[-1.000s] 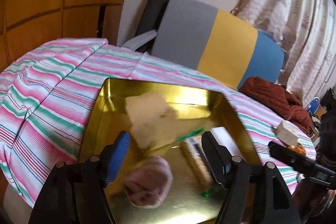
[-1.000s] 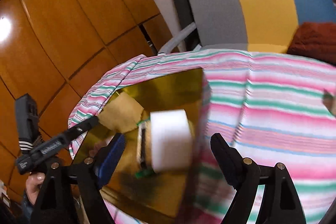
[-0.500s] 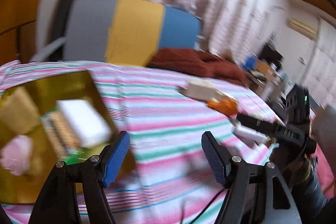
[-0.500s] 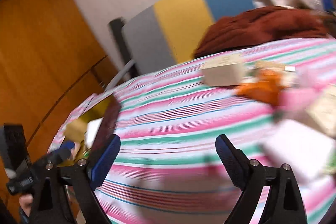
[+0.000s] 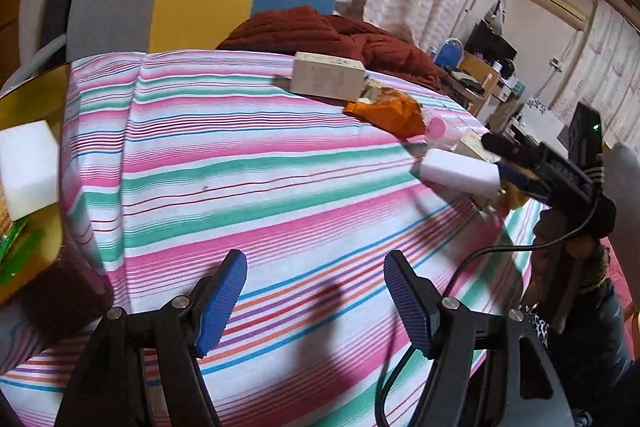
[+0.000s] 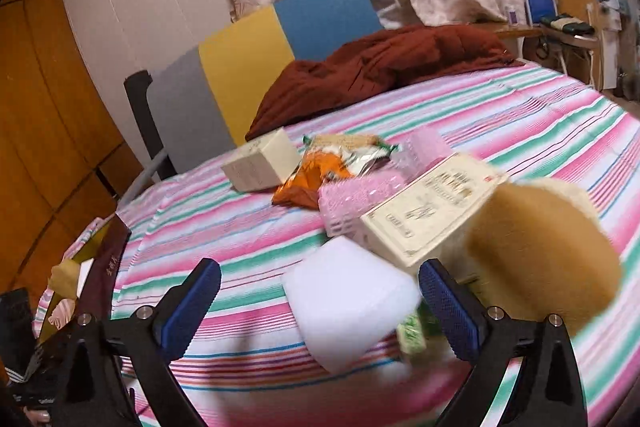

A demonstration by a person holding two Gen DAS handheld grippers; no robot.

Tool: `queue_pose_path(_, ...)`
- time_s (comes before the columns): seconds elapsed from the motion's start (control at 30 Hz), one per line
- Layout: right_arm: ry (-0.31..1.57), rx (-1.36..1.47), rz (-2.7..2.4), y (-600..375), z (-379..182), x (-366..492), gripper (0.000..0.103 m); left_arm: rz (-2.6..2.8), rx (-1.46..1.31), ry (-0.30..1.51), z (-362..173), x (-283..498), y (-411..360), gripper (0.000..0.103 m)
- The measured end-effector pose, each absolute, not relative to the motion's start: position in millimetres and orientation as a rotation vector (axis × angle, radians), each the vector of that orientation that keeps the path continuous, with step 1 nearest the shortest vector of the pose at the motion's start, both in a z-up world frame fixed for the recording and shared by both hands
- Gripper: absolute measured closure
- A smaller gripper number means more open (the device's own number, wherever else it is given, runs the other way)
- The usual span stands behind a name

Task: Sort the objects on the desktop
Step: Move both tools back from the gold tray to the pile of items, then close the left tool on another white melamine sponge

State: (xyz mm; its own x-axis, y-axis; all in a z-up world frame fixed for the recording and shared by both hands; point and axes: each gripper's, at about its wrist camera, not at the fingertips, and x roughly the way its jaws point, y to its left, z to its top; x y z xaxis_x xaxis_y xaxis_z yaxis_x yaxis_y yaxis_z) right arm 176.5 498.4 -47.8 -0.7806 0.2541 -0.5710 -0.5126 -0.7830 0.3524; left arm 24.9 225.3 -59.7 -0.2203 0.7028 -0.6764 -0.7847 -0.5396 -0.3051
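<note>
Over the pink, green and white striped tablecloth (image 5: 256, 163) the left gripper (image 5: 316, 303) hangs with its blue-padded fingers spread wide and nothing between them, the gold tin tray (image 5: 28, 95) off at its left edge with a white foam block (image 5: 28, 167) already lying in it. The right gripper (image 6: 320, 301) has its fingers released too, parted on either side of another white foam block (image 6: 348, 301) on the cloth without pinching it. Just beyond lie a cream printed carton (image 6: 432, 211), a tan sponge (image 6: 540, 251), a pink plastic basket (image 6: 360, 195), an orange snack packet (image 6: 308, 183) and a small beige box (image 6: 260, 167), all crowded together.
</note>
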Motion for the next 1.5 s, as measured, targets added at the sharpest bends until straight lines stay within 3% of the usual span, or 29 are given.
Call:
queue_pose_path(0.33, 1.065, -0.920, 2.916, 435.9, -68.4, 139.7, 0.001, 1.931, -0.974, 0.075, -54.6, 23.1, 216.6, 0.030)
queue_pose_path(0.53, 0.891, -0.896, 2.895, 427.5, -62.9, 160.2, 0.001, 1.909, -0.950, 0.110, -49.2, 27.1, 227.2, 0.030)
queue_pose_path(0.73, 0.531, -0.849, 2.712, 430.5, -66.0, 189.4, 0.001, 1.820, -0.876, 0.245, -40.7, 41.7, 266.9, 0.030)
queue_pose_path(1.0, 0.310, -0.891, 2.648, 426.6, -92.0, 193.4, 0.000, 1.713, -0.869, 0.389, -51.5, 54.4, 317.7, 0.030)
queue_pose_path(1.5, 0.374, -0.762, 2.728, 434.6, -95.2, 199.8, 0.000, 1.688, -0.901, 0.414, -72.8, 45.3, 344.6, 0.033)
